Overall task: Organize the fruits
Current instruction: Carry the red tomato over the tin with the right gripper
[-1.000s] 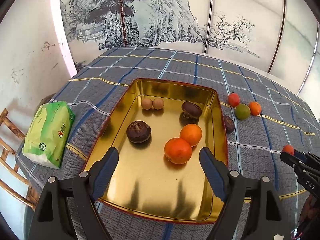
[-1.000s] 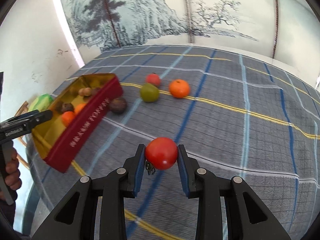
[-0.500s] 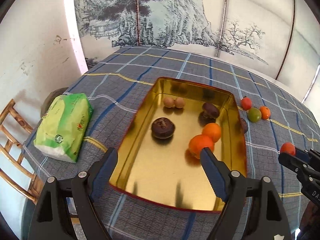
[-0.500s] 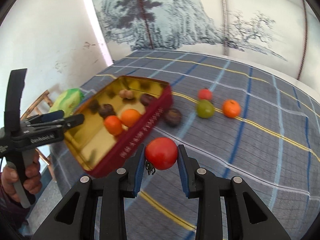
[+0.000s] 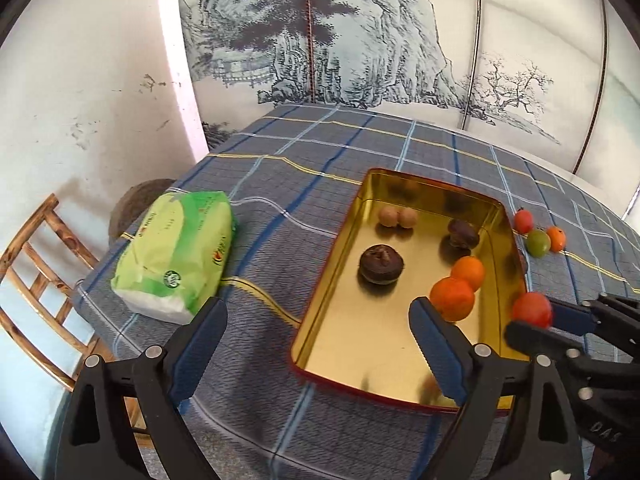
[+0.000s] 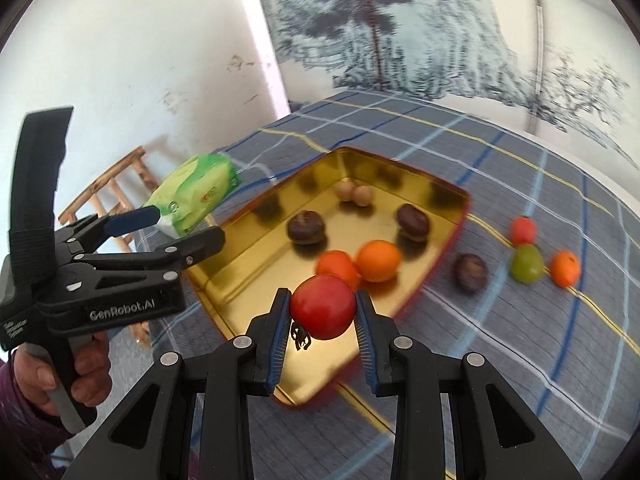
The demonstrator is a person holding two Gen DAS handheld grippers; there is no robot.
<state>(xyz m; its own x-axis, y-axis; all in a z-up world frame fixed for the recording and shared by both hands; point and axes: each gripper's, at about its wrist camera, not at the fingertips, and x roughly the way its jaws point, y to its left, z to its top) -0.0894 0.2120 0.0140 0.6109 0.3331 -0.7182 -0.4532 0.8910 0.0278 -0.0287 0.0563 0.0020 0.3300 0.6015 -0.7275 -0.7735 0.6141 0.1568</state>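
A gold tray [image 5: 340, 336] [image 6: 256, 276] with a red rim lies on the plaid tablecloth. It holds two oranges [image 5: 454, 298] [image 6: 378, 260], two dark brown fruits [image 5: 380, 264] [image 6: 306, 227] and two small tan ones [image 5: 398, 217] [image 6: 354, 194]. My right gripper [image 6: 322, 312] is shut on a red tomato [image 6: 322, 306] [image 5: 532, 310] and holds it above the tray's near right edge. My left gripper [image 5: 316, 336] [image 6: 176, 226] is open and empty, hovering at the tray's near left side.
On the cloth right of the tray lie a dark fruit [image 6: 470, 272], a small red fruit [image 6: 523, 230] [image 5: 523, 221], a green one [image 6: 527, 264] [image 5: 538, 243] and a small orange [image 6: 565, 268] [image 5: 557, 239]. A green tissue pack [image 5: 176, 256] [image 6: 194, 192] lies left. A wooden chair [image 5: 36, 280] stands beside the table.
My right gripper has carried the tomato leftward to above the tray's edge. My left gripper has shifted left and stayed open.
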